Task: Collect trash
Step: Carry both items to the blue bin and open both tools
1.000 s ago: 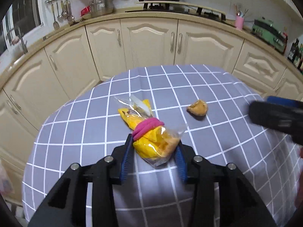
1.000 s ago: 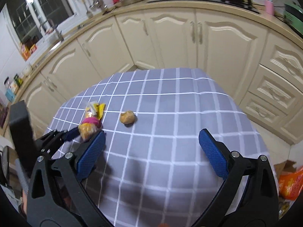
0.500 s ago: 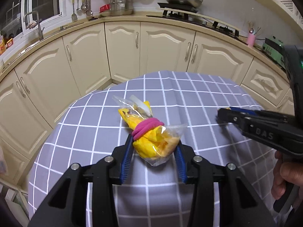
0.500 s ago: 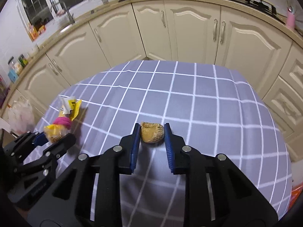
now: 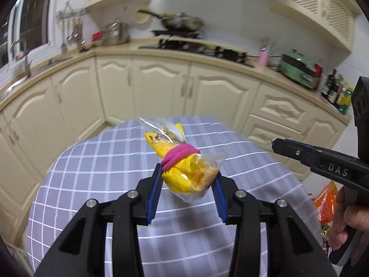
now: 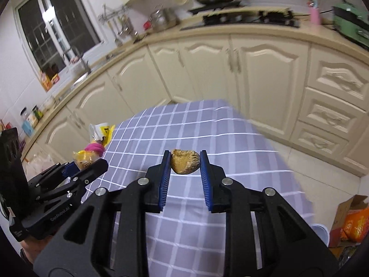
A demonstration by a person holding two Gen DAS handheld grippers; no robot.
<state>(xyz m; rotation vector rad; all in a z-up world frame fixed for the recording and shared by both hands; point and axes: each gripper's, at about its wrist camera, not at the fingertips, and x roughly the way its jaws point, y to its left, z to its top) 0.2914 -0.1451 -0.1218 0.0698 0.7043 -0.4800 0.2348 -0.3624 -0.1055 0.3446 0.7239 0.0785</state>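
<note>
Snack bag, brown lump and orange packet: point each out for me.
Snack bag point(image 5: 184, 177), left wrist view, yellow body between the pads.
Brown lump point(image 6: 185, 162), right wrist view, its middle.
Orange packet point(image 6: 354, 225), right wrist view, its front face.

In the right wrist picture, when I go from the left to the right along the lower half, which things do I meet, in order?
Left gripper holding the yellow snack bag → brown food scrap between the right gripper's blue pads → orange package on the floor.
</note>
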